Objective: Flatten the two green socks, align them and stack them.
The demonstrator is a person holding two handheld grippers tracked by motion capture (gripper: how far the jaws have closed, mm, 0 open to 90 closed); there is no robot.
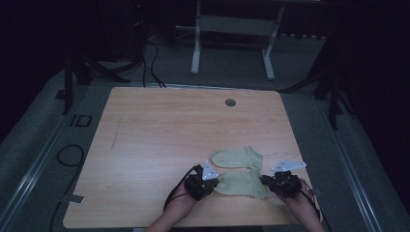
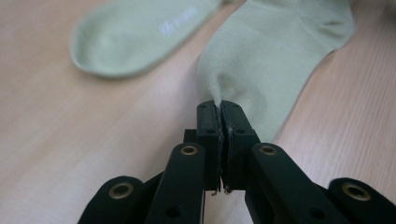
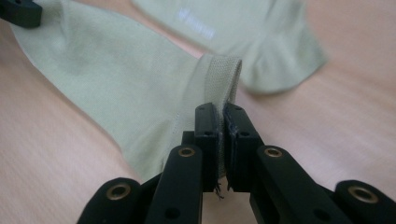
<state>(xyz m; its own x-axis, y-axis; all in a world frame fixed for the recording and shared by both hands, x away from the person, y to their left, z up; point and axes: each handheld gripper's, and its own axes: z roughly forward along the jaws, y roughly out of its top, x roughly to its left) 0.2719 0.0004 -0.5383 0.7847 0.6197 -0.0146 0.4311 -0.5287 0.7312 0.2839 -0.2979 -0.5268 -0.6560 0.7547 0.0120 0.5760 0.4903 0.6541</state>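
Observation:
Two pale green socks lie on the wooden table (image 1: 159, 130) near its front edge. The near sock (image 1: 240, 184) stretches between both grippers. My left gripper (image 1: 209, 183) is shut on its toe end, the fabric (image 2: 261, 60) pinched into a fold between the pads. My right gripper (image 1: 269, 182) is shut on the ribbed cuff (image 3: 223, 74) of the same sock (image 3: 121, 70). The far sock (image 1: 237, 157) lies flat just behind it, also seen as the sock at upper left (image 2: 135, 37) and at the top (image 3: 243, 37).
A round grommet hole (image 1: 230, 102) sits near the table's far edge. Beyond the table stand a white desk frame (image 1: 232, 43) and cables on the grey floor (image 1: 154, 63). A black cable loop (image 1: 70, 155) lies left of the table.

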